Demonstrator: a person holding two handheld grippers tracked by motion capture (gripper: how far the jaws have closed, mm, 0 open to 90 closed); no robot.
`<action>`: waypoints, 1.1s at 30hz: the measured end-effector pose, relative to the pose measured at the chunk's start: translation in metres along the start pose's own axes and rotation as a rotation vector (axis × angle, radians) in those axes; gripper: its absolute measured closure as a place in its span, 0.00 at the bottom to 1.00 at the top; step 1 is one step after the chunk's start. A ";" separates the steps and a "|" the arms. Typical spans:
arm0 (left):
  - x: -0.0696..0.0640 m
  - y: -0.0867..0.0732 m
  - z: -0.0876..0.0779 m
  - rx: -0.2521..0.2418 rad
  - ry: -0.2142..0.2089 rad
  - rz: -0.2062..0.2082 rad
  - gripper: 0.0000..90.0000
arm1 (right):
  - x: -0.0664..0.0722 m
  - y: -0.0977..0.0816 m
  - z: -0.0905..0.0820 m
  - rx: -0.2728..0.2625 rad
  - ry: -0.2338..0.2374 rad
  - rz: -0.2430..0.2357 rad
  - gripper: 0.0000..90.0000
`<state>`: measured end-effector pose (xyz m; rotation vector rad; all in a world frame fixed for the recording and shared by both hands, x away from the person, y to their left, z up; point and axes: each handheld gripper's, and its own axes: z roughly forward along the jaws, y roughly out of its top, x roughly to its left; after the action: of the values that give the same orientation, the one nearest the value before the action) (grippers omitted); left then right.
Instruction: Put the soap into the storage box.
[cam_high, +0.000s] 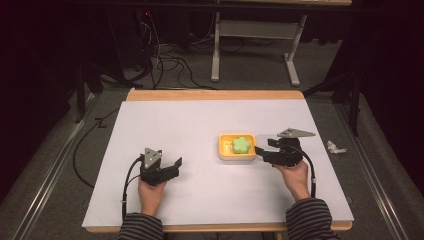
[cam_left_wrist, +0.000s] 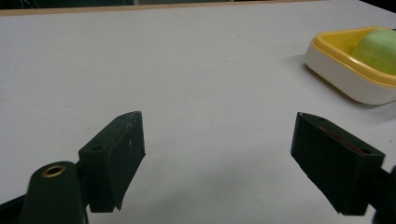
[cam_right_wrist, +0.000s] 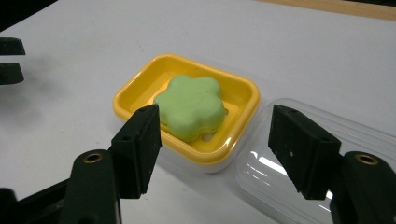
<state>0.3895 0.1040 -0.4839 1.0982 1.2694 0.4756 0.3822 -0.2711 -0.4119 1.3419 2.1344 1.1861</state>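
Observation:
A green flower-shaped soap (cam_high: 241, 144) (cam_right_wrist: 190, 106) lies in a yellow dish (cam_high: 223, 150) (cam_right_wrist: 140, 84) right of the table's middle. A clear plastic lid (cam_right_wrist: 261, 172) (cam_high: 267, 136) lies on the table against the dish's right side. My right gripper (cam_high: 262, 147) (cam_right_wrist: 215, 121) is low at the dish's near right corner. Its jaws stand apart, one before the yellow rim and one over the lid, and the pads press on neither. My left gripper (cam_high: 170, 159) (cam_left_wrist: 219, 126) rests open on the bare sheet to the left. In its view the dish (cam_left_wrist: 336, 56) and soap (cam_left_wrist: 376, 49) sit at the far right.
A white sheet (cam_high: 200, 120) covers the table, with a wooden edge at the back. A crumpled white scrap (cam_high: 335, 147) lies just off the table's right side. Cables and a white stand (cam_high: 250, 30) are on the floor behind.

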 end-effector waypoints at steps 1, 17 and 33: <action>0.000 0.000 0.000 0.000 0.000 0.000 0.20 | 0.000 0.000 0.000 0.000 0.000 0.000 0.39; 0.000 0.000 0.000 -0.001 0.001 -0.005 0.20 | 0.007 -0.009 -0.024 -0.063 -0.009 -0.012 0.40; 0.000 0.000 0.000 -0.001 0.003 -0.003 0.20 | 0.018 -0.022 -0.037 -0.095 0.013 -0.026 0.40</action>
<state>0.3897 0.1037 -0.4838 1.0944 1.2728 0.4755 0.3366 -0.2773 -0.4052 1.2659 2.0706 1.2720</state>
